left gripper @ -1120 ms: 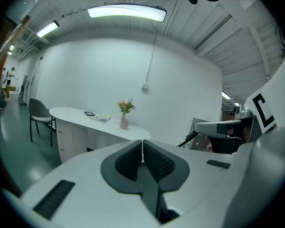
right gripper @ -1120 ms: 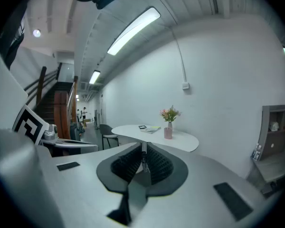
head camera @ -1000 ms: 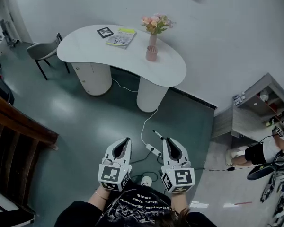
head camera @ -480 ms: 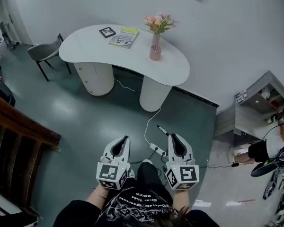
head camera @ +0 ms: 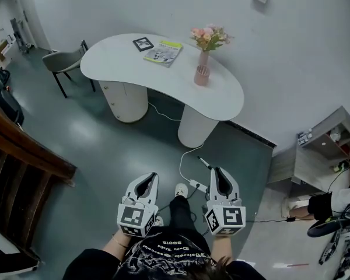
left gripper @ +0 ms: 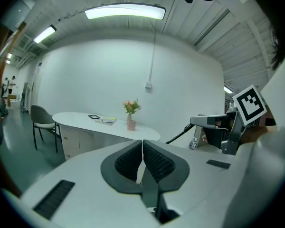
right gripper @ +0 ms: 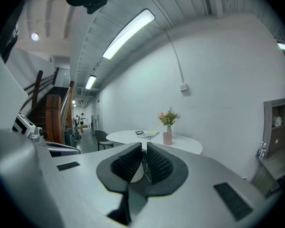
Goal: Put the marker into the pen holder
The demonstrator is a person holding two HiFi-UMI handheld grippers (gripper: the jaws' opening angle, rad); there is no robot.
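2 grippers held low and level in front of person; white table (head camera: pixel 134 69) well ahead across floor. Right gripper (head camera: pixel 213 170) pinches black marker (head camera: pixel 204 163), which juts forward past jaws, probably so it can drop straight in. Left gripper (head camera: pixel 153 176) pressed together, empty, seemingly idle. Pink pen holder (head camera: pixel 202 75) upright on table, just beside flower vase (head camera: pixel 205 56). Approach likely needed first.

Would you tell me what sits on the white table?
A pink pen holder, a flower vase, a magazine and a black card; the holder's inside cannot be seen.
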